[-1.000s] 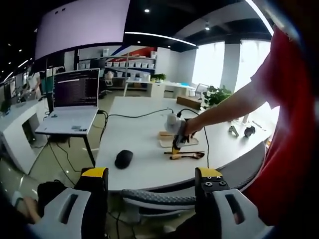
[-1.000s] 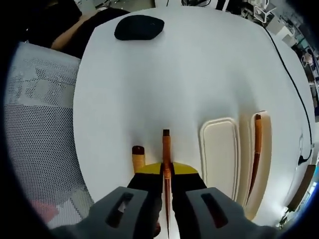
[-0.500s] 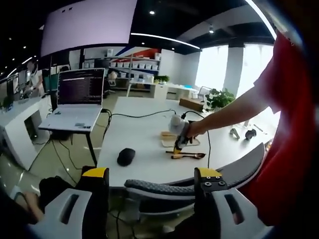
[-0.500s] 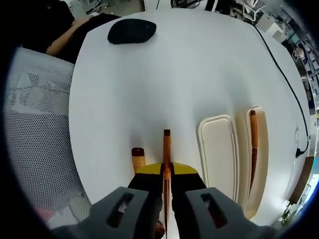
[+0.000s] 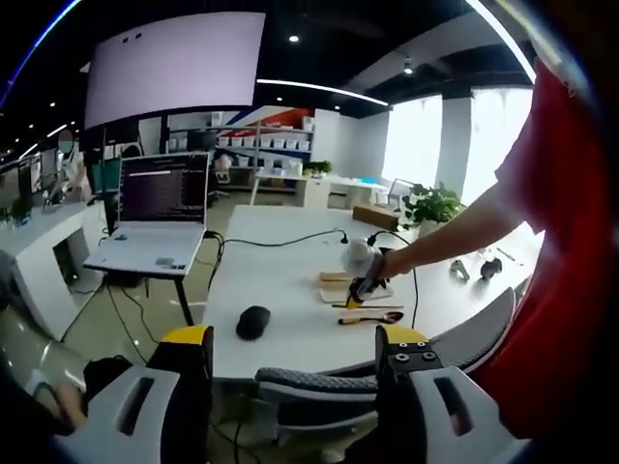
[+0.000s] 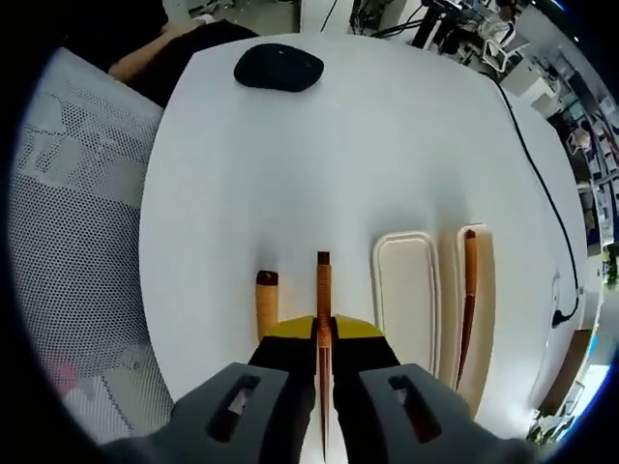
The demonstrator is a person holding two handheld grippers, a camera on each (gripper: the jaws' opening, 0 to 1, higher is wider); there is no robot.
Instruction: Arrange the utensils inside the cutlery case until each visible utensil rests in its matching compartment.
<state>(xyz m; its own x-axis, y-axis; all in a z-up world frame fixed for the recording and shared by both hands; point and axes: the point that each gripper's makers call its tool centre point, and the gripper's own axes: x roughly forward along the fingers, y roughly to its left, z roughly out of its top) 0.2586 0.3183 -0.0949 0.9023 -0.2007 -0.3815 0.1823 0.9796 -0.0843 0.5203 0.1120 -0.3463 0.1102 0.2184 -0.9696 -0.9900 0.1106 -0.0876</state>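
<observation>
Right gripper (image 6: 324, 343): jaws clenched on a slim wooden utensil (image 6: 323, 290), above the white table (image 6: 290, 164)
Second utensil (image 6: 266, 302): on the table just left of it
Cutlery case (image 6: 406, 300): right of the gripper; one utensil (image 6: 468, 290) in its far compartment
Left gripper (image 5: 290, 362): jaws parted, empty, well back from the table

The left gripper (image 5: 290, 387) drew back from the white table (image 5: 290, 280), so the table, the black mouse (image 5: 252, 321) and the laptop (image 5: 160, 217) shrank in its view. The right gripper (image 6: 323, 382), clamped on a wooden utensil (image 6: 323, 300), rose above the cutlery case (image 6: 426, 314), so more tabletop appeared around it in its own view.
</observation>
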